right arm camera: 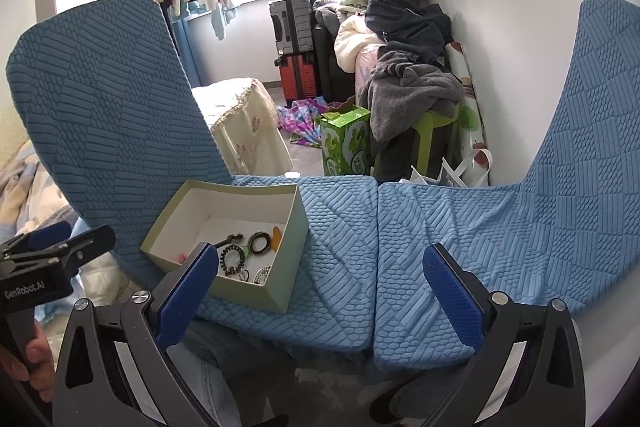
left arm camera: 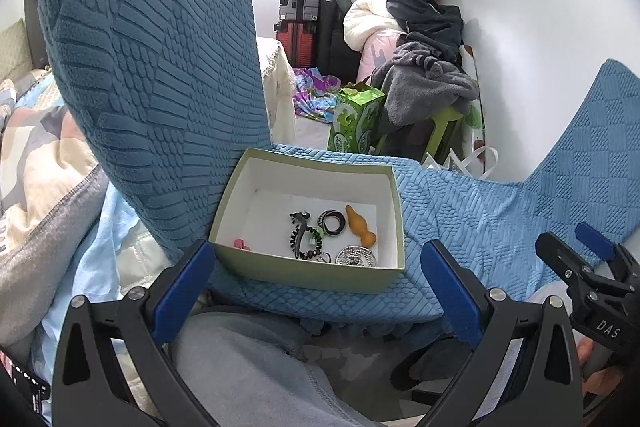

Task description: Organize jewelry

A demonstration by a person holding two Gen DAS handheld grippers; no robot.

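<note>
The open-topped cardboard box (left arm camera: 308, 273) sits on the blue textured chair seat (left arm camera: 460, 211), against the left chair back, likely so it stays steady within reach. Inside the box lie a beaded bracelet (left arm camera: 310, 241), a black ring (left arm camera: 333, 221), an orange pendant (left arm camera: 360, 225) and a silver disc (left arm camera: 356, 257). The left gripper (left arm camera: 316, 291) and right gripper (right arm camera: 316, 295) both hover before the box, jaws spread, empty. Their bodies read "DAS" and "GenRobot.AI".

Ahead of my left tongs I count one open box (left arm camera: 308, 269) holding one orange pendant (left arm camera: 360, 225), one black ring (left arm camera: 333, 221), one beaded bracelet (left arm camera: 314, 241) and one silver brooch (left arm camera: 356, 256).
</note>
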